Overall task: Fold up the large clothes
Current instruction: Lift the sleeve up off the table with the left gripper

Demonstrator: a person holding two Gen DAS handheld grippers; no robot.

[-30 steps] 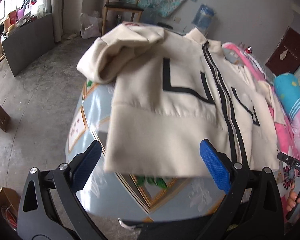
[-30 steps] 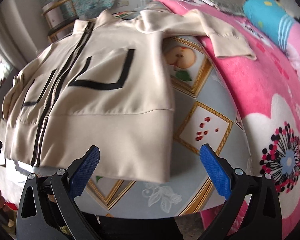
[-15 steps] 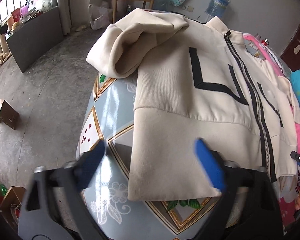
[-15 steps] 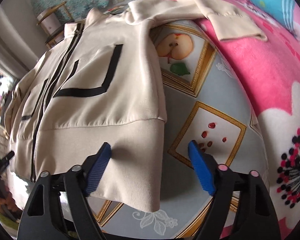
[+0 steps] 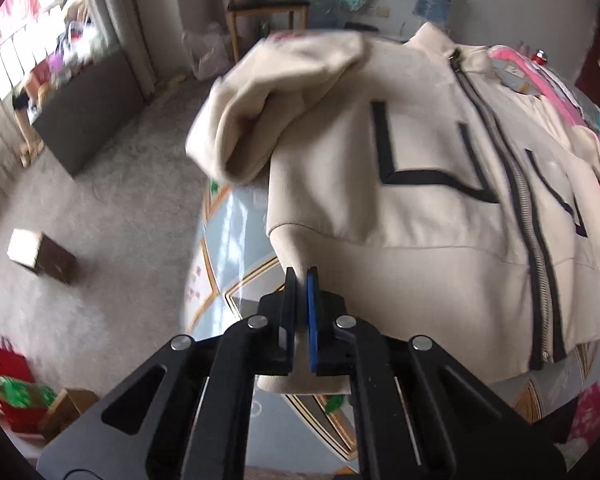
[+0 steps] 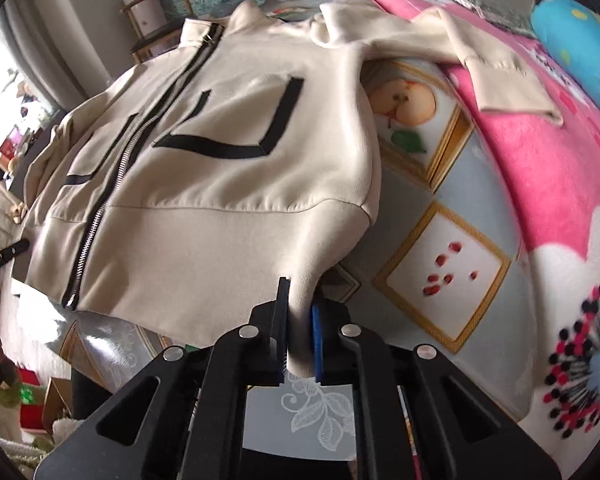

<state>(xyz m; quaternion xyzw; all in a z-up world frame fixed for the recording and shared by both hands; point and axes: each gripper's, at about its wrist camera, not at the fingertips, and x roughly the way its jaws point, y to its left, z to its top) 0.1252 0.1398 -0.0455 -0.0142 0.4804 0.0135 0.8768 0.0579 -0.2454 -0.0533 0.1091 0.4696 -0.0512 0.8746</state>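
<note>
A cream zip jacket point(image 5: 420, 208) with black stripes lies front up on a patterned table point(image 5: 228, 240). It also shows in the right wrist view point(image 6: 228, 168). My left gripper point(image 5: 301, 280) is shut on the jacket's bottom left hem corner. My right gripper point(image 6: 300, 300) is shut on the bottom right hem corner. The left sleeve point(image 5: 268, 92) is bunched over the table's far left edge. The right sleeve point(image 6: 480, 60) lies out on a pink blanket point(image 6: 540, 152).
The table cover point(image 6: 440, 264) is light blue with framed fruit pictures. A blue pillow point(image 6: 580, 44) lies at far right. On the floor are a brown box point(image 5: 40, 256), a dark cabinet point(image 5: 88, 120) and a wooden chair point(image 5: 268, 12).
Both grippers were open before the hem; they moved in to the two bottom corners and have closed on them, pulling the fabric up slightly.
</note>
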